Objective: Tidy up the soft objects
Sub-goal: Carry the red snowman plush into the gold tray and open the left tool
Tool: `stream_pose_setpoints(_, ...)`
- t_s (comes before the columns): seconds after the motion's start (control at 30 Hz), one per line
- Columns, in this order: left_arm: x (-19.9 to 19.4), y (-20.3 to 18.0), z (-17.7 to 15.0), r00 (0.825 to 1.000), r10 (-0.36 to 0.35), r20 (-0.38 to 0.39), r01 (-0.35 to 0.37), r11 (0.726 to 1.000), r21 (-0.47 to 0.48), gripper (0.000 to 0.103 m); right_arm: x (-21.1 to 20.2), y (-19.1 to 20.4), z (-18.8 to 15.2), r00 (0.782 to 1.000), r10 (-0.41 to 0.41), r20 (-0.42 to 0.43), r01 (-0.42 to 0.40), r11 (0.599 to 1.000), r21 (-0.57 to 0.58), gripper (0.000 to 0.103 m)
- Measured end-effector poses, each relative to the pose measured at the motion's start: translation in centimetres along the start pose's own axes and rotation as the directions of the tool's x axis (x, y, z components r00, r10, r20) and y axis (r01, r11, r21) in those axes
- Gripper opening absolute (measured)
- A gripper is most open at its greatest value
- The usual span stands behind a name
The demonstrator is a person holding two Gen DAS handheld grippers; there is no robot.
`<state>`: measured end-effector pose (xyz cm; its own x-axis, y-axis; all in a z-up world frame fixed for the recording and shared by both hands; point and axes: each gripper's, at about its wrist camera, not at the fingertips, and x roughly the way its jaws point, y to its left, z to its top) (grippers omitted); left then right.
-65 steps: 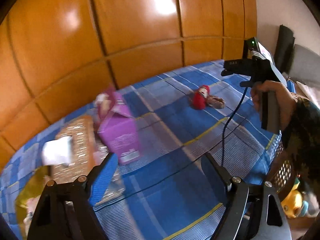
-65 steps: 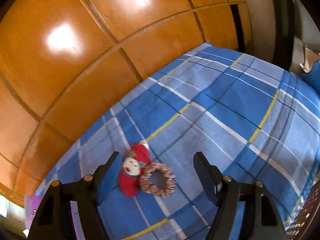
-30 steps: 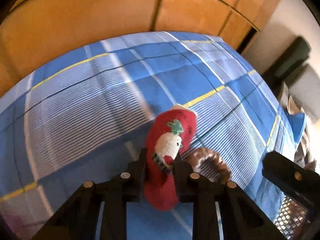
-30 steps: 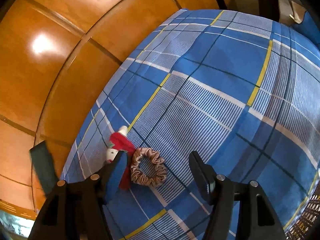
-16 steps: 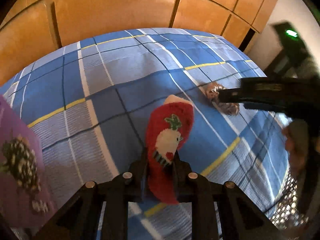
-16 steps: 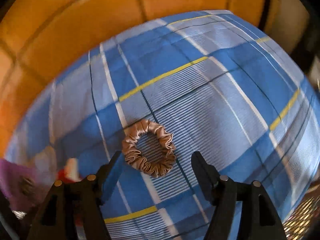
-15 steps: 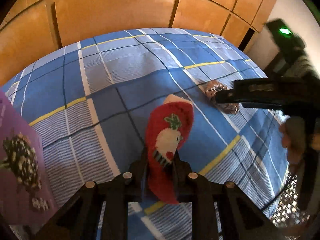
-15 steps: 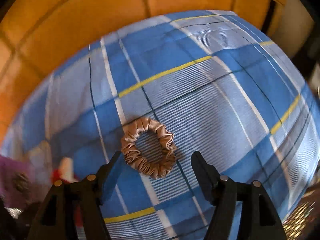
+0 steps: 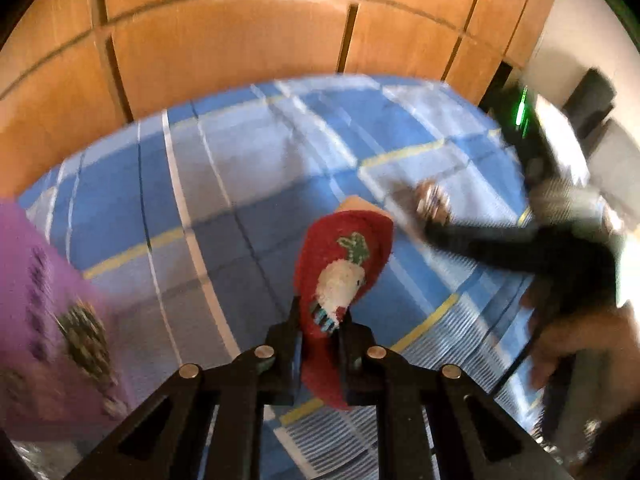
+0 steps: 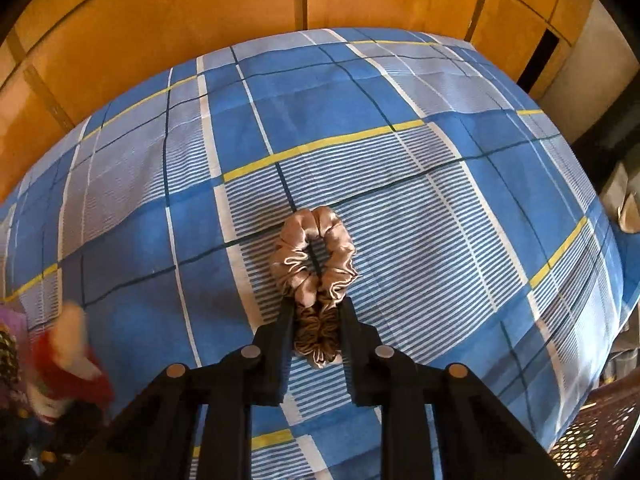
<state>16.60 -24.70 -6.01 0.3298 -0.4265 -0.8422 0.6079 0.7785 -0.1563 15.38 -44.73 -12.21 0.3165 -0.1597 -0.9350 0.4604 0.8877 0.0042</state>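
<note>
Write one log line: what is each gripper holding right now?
left gripper: shut on red sock | right gripper: just closed on tan scrunchie | surface: blue plaid bedspread

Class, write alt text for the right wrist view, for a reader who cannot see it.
The right gripper is shut on a tan satin scrunchie, pinching it flat against a blue plaid bedsheet. Orange wooden panels stand behind the bed.

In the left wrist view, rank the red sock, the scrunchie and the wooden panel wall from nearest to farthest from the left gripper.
1. Red sock: clamped in the left gripper.
2. Scrunchie: up and right on the bedspread, at the right gripper's tips.
3. Wooden panel wall: behind the bed.
</note>
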Motion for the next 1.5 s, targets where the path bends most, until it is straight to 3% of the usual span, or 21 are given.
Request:
stream_pose_setpoints(0.2,-6.2,2.6,6.2,0.99,0.041,0.131,-0.03,0.996,-0.083,0.013,0.1,1.1,-0.3,0.999,-0.038,0.019,0.039,0.997,-0.064,0.021)
stream_pose_setpoints(0.33,-11.9,7.8,8.4,0.959,0.162,0.233,-0.125,0.978,-0.168,0.014,0.0,1.9,-0.5,0.996,-0.075,0.039,0.079,0.99,-0.114,0.021)
stream_pose_setpoints(0.47,-15.7,14.8,7.4,0.926,0.29,0.242,-0.218,0.933,-0.287,0.014,0.0,2.0,-0.5,0.996,-0.079,0.039,0.083,0.99,-0.112,0.021)
stream_pose_setpoints(0.63,-20.3,22.6,2.2,0.877,0.423,0.227,-0.301,0.853,-0.426,0.014,-0.3,2.5,-0.9,0.994,-0.093,0.055,0.099,0.986,-0.131,0.021)
stream_pose_setpoints(0.9,-25.3,25.7,-8.4,0.802,0.549,0.235,-0.401,0.786,-0.47,0.014,-0.9,4.0,-1.9,0.988,-0.135,0.079,0.147,0.972,-0.183,0.021)
stream_pose_setpoints(1.13,-26.6,24.8,-16.2,0.762,0.603,0.237,-0.433,0.746,-0.506,0.014,-1.1,4.5,-2.3,0.984,-0.156,0.091,0.172,0.961,-0.217,0.021)
stream_pose_setpoints(1.3,-27.0,24.2,-20.5,0.75,0.627,0.211,-0.443,0.712,-0.545,0.014,-1.1,5.3,-2.5,0.977,-0.184,0.11,0.207,0.943,-0.262,0.02)
stream_pose_setpoints(1.4,-27.2,24.2,-22.3,0.741,0.641,0.203,-0.449,0.696,-0.56,0.015,-1.5,5.6,-2.6,0.984,-0.139,0.112,0.165,0.949,-0.268,0.019)
stream_pose_setpoints(1.5,-27.2,23.9,-23.6,0.731,0.654,0.193,-0.465,0.686,-0.56,0.015,-1.9,6.7,-2.9,0.994,-0.04,0.105,0.072,0.946,-0.316,0.019)
